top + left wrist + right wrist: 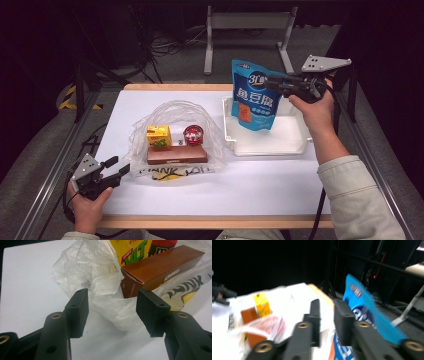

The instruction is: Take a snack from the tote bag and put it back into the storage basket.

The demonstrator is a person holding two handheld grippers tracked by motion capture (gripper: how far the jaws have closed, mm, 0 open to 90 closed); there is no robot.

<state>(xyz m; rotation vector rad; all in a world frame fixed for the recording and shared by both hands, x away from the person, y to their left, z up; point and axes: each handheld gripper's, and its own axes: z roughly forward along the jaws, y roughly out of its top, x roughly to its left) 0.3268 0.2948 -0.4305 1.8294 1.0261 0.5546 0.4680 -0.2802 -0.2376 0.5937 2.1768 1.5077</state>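
Observation:
My right gripper (270, 83) is shut on the upper edge of a blue snack pouch (255, 100), which hangs in the air over a white tray (270, 146). In the right gripper view the pouch (367, 305) lies along the right jaw of that gripper (327, 307), blurred. A clear plastic bag (175, 111) at the table's middle holds a yellow drink carton (158, 136), a red tin (193, 134) and a brown biscuit box (176, 154). My left gripper (114, 168) stands open at the bag's near left corner. Its jaws (113, 292) frame crumpled plastic (75, 262) and the box (160, 267).
The white table (165, 195) has wooden strips at its near and far edges. Aluminium rails run along both sides. A metal stand (247, 22) and cables lie on the floor beyond the far edge. The tray's inside is bare.

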